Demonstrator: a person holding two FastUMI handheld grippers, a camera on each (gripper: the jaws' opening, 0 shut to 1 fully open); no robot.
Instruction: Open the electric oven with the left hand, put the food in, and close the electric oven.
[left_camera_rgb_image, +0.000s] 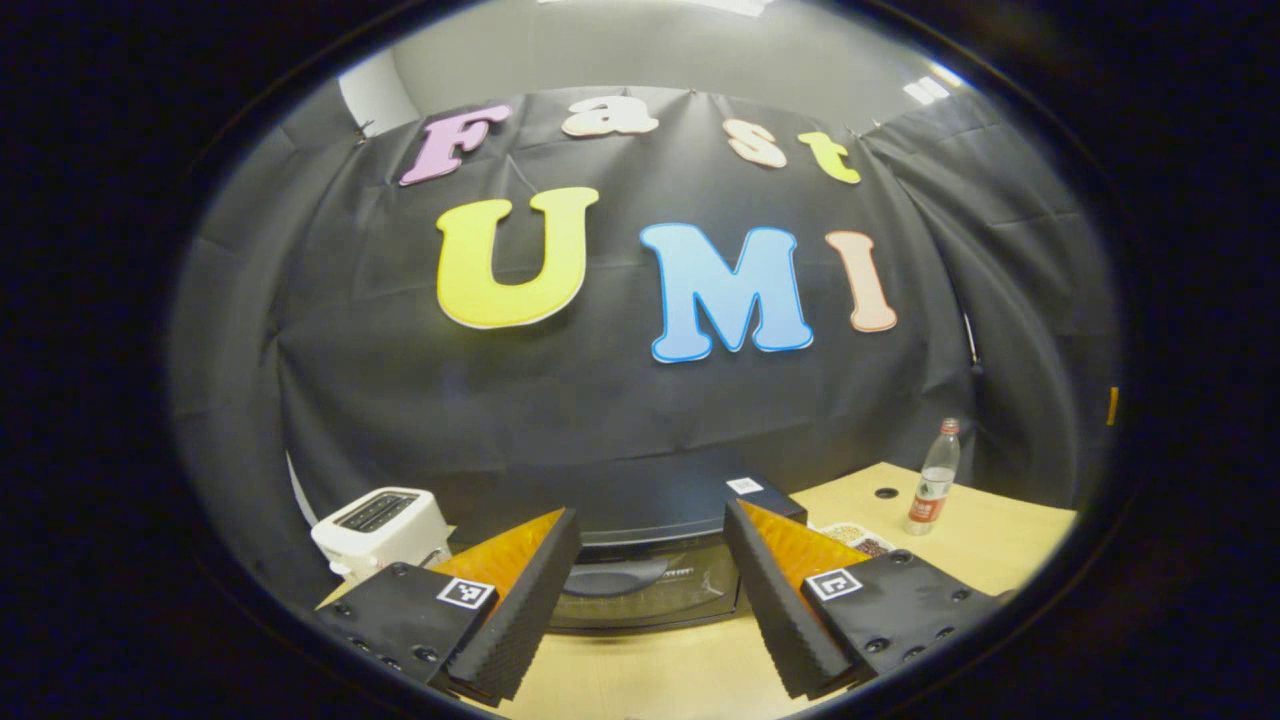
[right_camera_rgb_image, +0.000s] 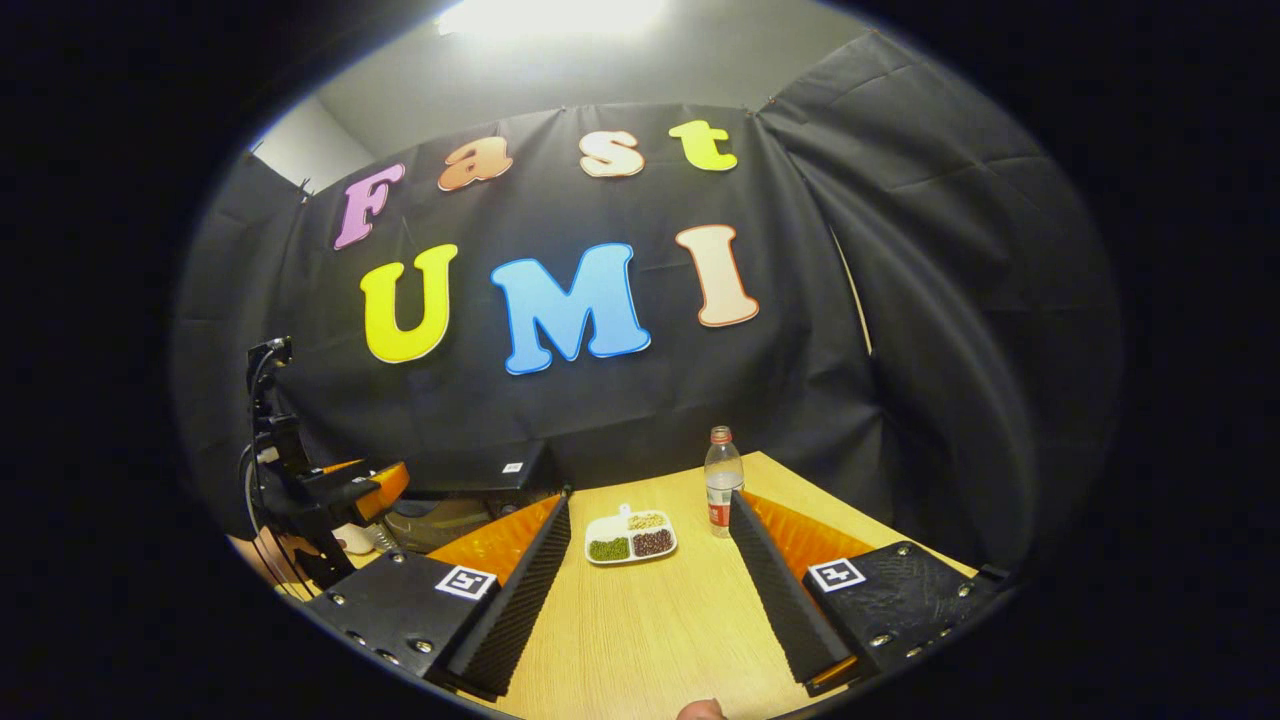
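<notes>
I see the electric oven (left_camera_rgb_image: 650, 580) sitting at the back of the wooden desk (left_camera_rgb_image: 650, 670), against the black cloth wall, its door shut and the handle facing me between my left tool's fingers. My left tool (left_camera_rgb_image: 650, 590) is spread wide, released, gripping nothing and touching nothing, hanging apart from the oven front. The food, a white divided tray (right_camera_rgb_image: 630, 537) with green, dark and pale fillings, lies on the desk just right of the oven, framed between the fingers of my right tool (right_camera_rgb_image: 648, 590), which is also wide open and empty, well short of the tray. A clear water bottle (right_camera_rgb_image: 722, 480) with a red label stands upright just beside the tray. A white toaster (left_camera_rgb_image: 380, 530) sits left of the oven.
</notes>
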